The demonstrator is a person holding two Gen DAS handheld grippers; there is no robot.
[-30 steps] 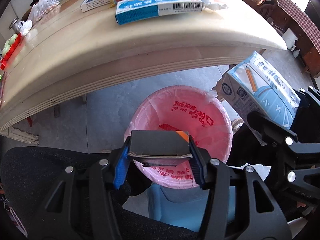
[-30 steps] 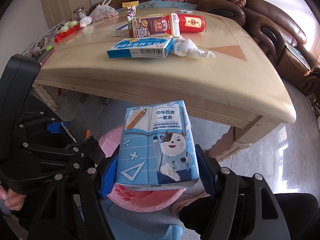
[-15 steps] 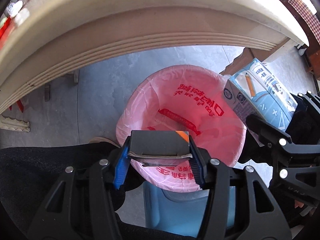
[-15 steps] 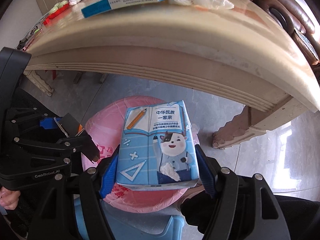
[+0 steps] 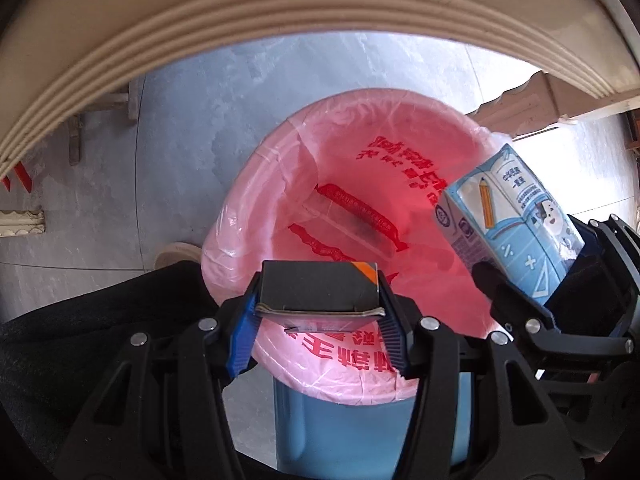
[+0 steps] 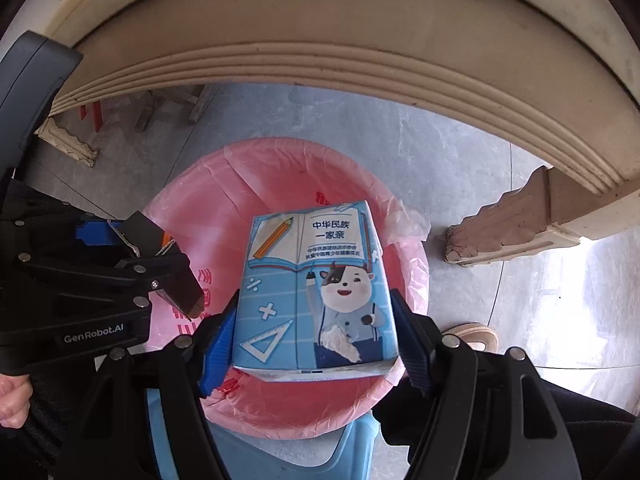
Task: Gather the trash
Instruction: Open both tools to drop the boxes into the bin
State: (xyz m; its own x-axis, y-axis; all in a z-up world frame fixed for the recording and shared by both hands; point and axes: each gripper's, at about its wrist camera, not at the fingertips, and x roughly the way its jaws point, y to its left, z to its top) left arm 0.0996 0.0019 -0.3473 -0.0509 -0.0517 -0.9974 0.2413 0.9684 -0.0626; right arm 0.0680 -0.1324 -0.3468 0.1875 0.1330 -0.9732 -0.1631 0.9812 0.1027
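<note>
left gripper [image 5: 318, 312]: its blue pads press on both short ends of the dark flat box [image 5: 318, 290], so it grips this box; the long axis of the box runs from pad to pad, across the view
right gripper [image 6: 314, 336]: closed on the blue milk carton [image 6: 314, 292], one pad on each side wall; the carton stands along the fingers, its printed face toward the camera
bin [image 5: 360, 432]: blue, lined with the pink bag [image 5: 352, 168]; it stands on the floor, just in front of the table edge [image 5: 280, 12] which curves over it
key relation: both things hang above the open mouth of the bag; the dark box is over the near rim, the carton over the right rim in the left wrist view
nearer hand: it seems the left one is more inside the rim, but the fisheye makes this unsure
inside the bag: one red-edged wrapper [image 5: 352, 220] lies at the bottom
next move, as judgement: opening the jaws should let both drop in
</note>
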